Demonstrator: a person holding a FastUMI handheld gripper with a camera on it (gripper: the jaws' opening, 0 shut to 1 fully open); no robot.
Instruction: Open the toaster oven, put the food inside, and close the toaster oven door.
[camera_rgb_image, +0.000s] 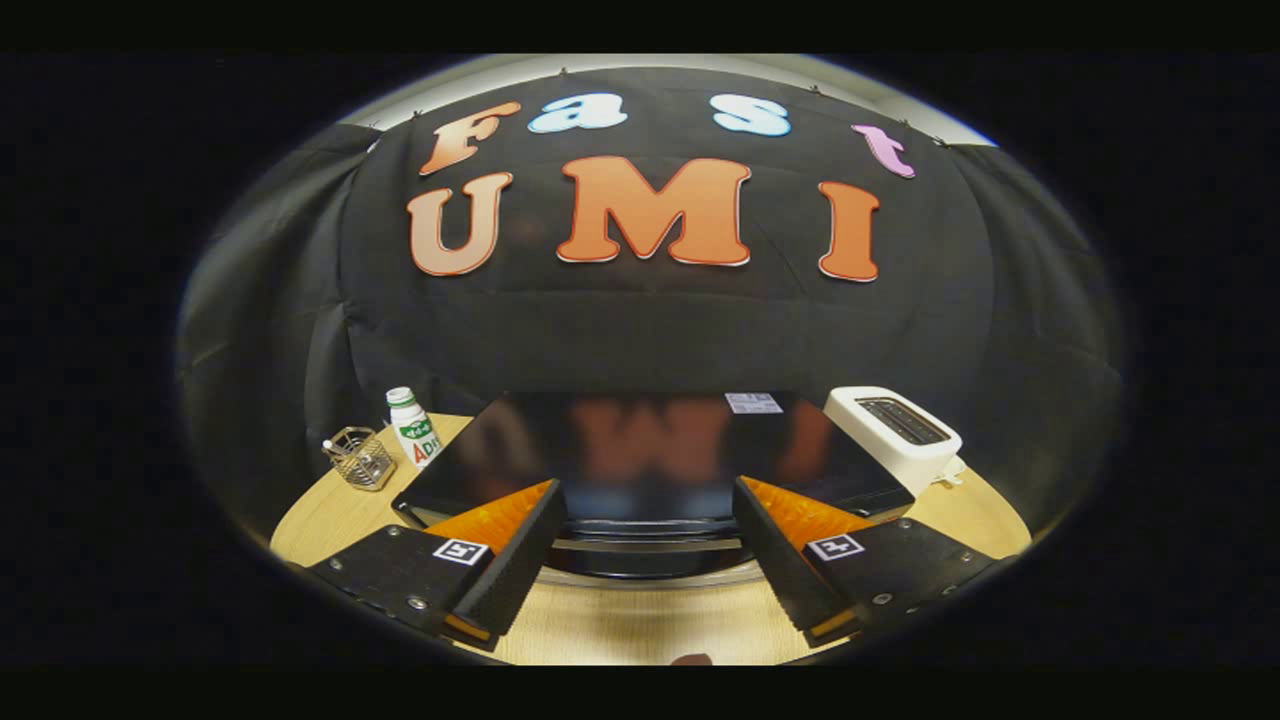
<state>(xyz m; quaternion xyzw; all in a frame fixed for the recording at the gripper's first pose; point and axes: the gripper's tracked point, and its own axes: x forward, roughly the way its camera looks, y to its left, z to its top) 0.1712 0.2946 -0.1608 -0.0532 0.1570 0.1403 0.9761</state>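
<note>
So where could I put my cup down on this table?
Bare wood lies on the table between the open gripper fingers, before the toaster oven. A smaller patch sits below the wire basket. It's crowded around the bottle, and by the white toaster.

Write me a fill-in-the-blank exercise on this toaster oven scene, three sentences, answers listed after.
1. The claw is ____, with nothing between its fingers.
2. The toaster oven just ahead of the claw has its door ____.
3. The white pop-up toaster and the small bottle stand on ____ sides of the toaster oven, with the wire basket on the bottle's side.

Missing words: open; closed; opposite
</note>
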